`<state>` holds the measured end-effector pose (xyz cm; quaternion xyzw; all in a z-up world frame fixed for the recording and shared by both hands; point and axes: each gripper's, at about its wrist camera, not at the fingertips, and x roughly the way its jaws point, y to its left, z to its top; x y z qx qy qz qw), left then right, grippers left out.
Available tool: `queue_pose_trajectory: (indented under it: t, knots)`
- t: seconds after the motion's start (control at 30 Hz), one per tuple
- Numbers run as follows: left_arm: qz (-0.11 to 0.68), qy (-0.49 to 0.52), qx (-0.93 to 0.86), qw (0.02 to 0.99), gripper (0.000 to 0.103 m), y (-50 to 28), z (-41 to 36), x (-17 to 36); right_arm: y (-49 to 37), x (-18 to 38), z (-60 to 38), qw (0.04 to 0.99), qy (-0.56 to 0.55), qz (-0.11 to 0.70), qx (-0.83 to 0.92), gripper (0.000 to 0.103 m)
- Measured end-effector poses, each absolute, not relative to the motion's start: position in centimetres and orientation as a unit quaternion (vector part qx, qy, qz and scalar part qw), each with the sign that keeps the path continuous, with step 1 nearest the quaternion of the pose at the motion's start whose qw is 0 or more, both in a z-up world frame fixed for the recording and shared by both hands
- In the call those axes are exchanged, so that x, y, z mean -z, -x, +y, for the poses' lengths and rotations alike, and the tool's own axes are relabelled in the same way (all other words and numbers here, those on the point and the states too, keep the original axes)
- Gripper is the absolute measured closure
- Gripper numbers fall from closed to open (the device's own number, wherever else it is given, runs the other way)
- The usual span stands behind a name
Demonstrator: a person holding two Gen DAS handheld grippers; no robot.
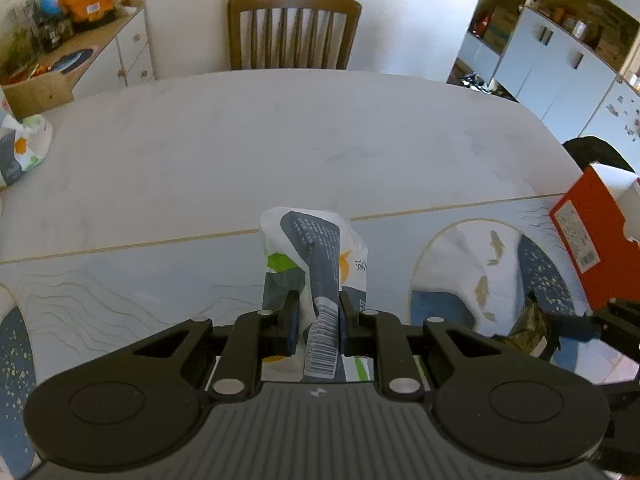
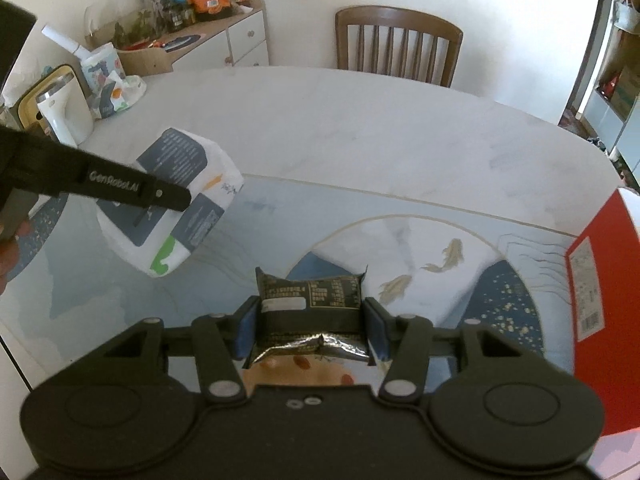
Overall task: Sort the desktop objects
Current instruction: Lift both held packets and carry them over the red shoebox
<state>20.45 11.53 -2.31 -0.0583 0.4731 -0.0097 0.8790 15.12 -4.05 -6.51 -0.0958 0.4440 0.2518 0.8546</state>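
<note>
My left gripper (image 1: pixel 319 312) is shut on a white, grey and green tissue pack (image 1: pixel 316 256), pinched at its near end and lifted off the table. The right wrist view shows the same tissue pack (image 2: pixel 176 216) hanging above the mat, with the left gripper (image 2: pixel 160 196) coming in from the left. My right gripper (image 2: pixel 311 316) is shut on a dark foil snack packet (image 2: pixel 310 300), held across its width above the patterned mat (image 2: pixel 440 280). In the left wrist view the snack packet (image 1: pixel 528 328) shows at the far right, in the right gripper's fingers (image 1: pixel 576 326).
A red box (image 2: pixel 596 280) stands at the right edge of the table. A second tissue pack (image 2: pixel 120 96), a white appliance (image 2: pixel 64 116) and a paper roll sit at the far left. A wooden chair (image 2: pixel 396 44) stands behind the white table (image 2: pixel 360 128). A cluttered sideboard is at the back left.
</note>
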Motion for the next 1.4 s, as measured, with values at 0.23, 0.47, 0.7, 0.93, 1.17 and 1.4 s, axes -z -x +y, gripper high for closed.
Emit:
queue_pose_trajectory:
  t: [0.23, 0.47, 0.7, 0.93, 1.17, 1.4]
  knots:
    - [0.467, 0.038, 0.032, 0.883, 0.086, -19.2, 9.6, 0.9, -14.5, 5.2, -5.6, 0.859, 0.088, 0.436, -0.252, 0.050]
    - [0.464, 0.028, 0.049, 0.884, 0.086, -18.0, 7.8, -0.4, -13.8, 3.8, -7.6, 0.865, 0.083, 0.427, -0.251, 0.050]
    - [0.458, 0.009, 0.080, 0.885, 0.086, -16.9, 5.1, -2.2, -13.0, 2.1, -10.8, 0.870, 0.074, 0.420, -0.246, 0.050]
    - [0.458, 0.001, 0.108, 0.882, 0.086, -16.1, 2.3, -3.3, -12.4, 0.7, -14.6, 0.877, 0.062, 0.414, -0.234, 0.050]
    - [0.456, -0.007, 0.134, 0.880, 0.086, -16.0, -1.2, -4.5, -12.5, -0.1, -18.4, 0.881, 0.045, 0.416, -0.219, 0.050]
    - [0.453, -0.018, 0.156, 0.877, 0.086, -16.4, -5.4, -5.2, -12.7, -0.9, -23.0, 0.887, 0.030, 0.414, -0.202, 0.050]
